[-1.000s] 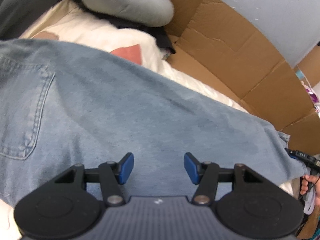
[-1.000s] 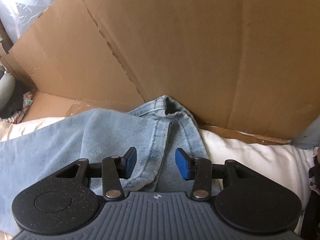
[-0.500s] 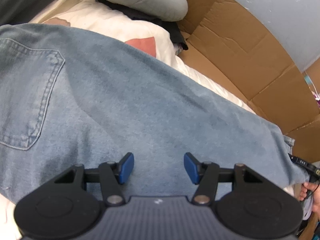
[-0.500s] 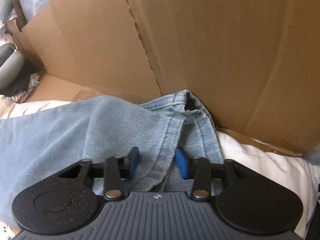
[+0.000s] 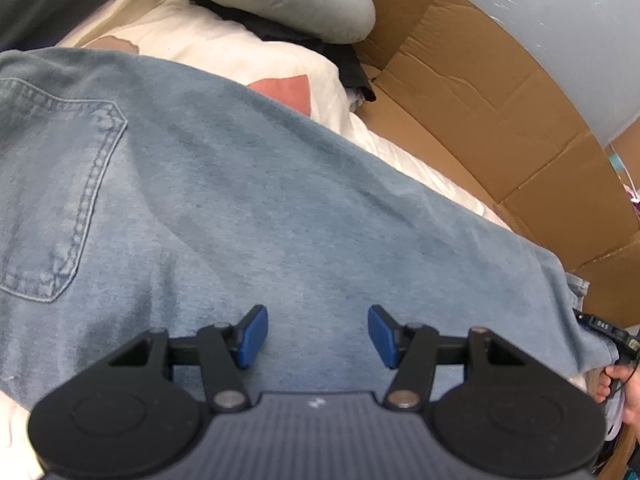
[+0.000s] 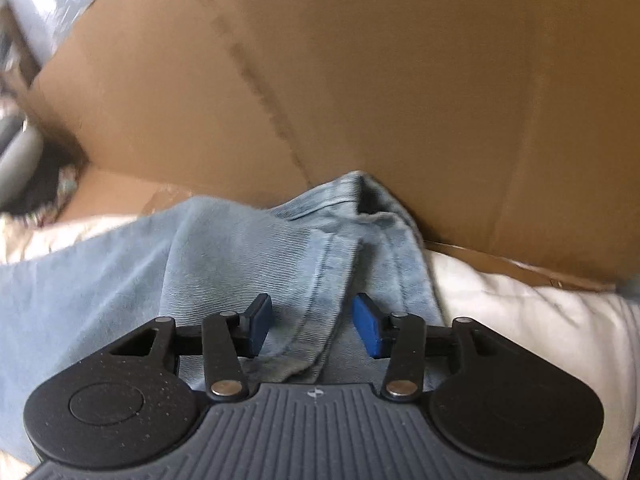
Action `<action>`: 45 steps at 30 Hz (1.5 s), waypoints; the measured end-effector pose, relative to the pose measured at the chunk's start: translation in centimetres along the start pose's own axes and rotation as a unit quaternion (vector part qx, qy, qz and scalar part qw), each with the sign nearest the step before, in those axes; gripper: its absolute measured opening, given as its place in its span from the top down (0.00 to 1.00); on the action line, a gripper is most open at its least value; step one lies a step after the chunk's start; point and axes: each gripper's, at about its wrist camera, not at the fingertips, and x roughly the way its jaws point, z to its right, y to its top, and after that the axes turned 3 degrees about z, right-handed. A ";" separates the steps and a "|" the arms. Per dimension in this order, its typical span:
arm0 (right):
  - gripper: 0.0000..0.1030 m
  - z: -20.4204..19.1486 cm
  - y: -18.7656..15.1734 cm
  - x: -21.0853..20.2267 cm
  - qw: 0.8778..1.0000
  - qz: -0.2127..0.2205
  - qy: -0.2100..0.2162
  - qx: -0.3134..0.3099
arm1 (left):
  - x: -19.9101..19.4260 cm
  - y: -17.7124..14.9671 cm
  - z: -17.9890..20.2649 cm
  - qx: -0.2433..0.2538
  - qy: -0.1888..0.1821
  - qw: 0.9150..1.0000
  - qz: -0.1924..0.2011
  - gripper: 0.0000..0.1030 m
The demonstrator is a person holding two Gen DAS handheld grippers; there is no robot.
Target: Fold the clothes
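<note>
We find the jeans [image 5: 280, 208] laid lengthwise across the white bedding [image 5: 224, 52], back pocket [image 5: 52, 200] up, legs stacked so the hems [image 6: 360, 216] meet against the cardboard [image 6: 360, 80]. The left gripper [image 5: 314, 334] hovers over the thigh area, fingers wide and holding nothing. The right gripper [image 6: 312, 324] straddles the hem seam, fingers apart, fabric between them but not pinched. We judge this placement suits taking the hem for a lengthwise fold.
</note>
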 end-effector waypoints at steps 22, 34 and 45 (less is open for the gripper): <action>0.81 -4.3 1.3 -1.7 0.939 0.024 -0.112 -0.325 | -0.2 -0.8 0.2 -0.001 -0.003 1.000 0.001 0.43; 0.78 -0.6 3.1 -1.5 0.947 -0.020 -0.107 -0.301 | 0.1 -0.5 0.5 -0.002 -0.013 1.000 0.002 0.43; 0.77 3.1 2.4 -8.4 0.975 0.003 -0.101 -0.198 | -0.1 -1.1 2.9 0.019 -0.037 0.999 -0.002 0.43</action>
